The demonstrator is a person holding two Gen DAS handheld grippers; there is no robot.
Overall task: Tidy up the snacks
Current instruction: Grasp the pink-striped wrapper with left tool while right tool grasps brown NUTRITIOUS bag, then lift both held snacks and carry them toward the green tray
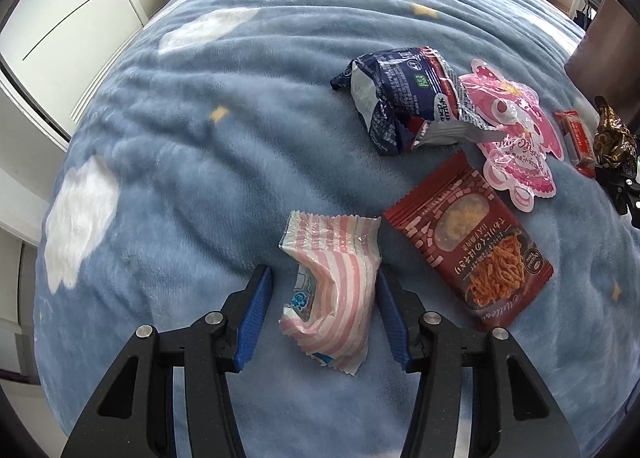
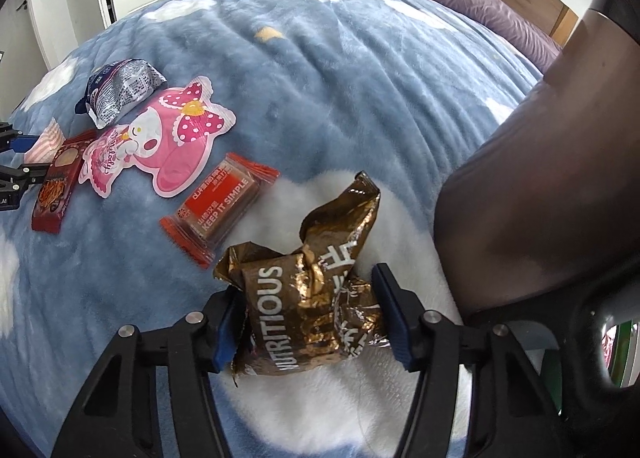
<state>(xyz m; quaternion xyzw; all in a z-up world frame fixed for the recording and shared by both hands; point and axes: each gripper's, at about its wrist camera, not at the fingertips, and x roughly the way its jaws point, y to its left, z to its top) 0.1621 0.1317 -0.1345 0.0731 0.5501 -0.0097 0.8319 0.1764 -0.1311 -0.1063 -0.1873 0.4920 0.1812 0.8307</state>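
On the blue cloud blanket point(image 1: 208, 105), 2 snacks are being addressed at once. The striped pink packet point(image 1: 336, 294) is bracketed by the wide-set left gripper point(image 1: 322, 284), not yet pinched. The gold packet point(image 2: 308, 298) appears clamped by the right gripper point(image 2: 306, 286). Next, closing on the striped packet and placing both seems called for.

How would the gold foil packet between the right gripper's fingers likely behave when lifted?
The gold foil packet looks crumpled and partly empty, so probably light and floppy. Its glossy foil may slip in the right gripper, and its loose top would likely sag.
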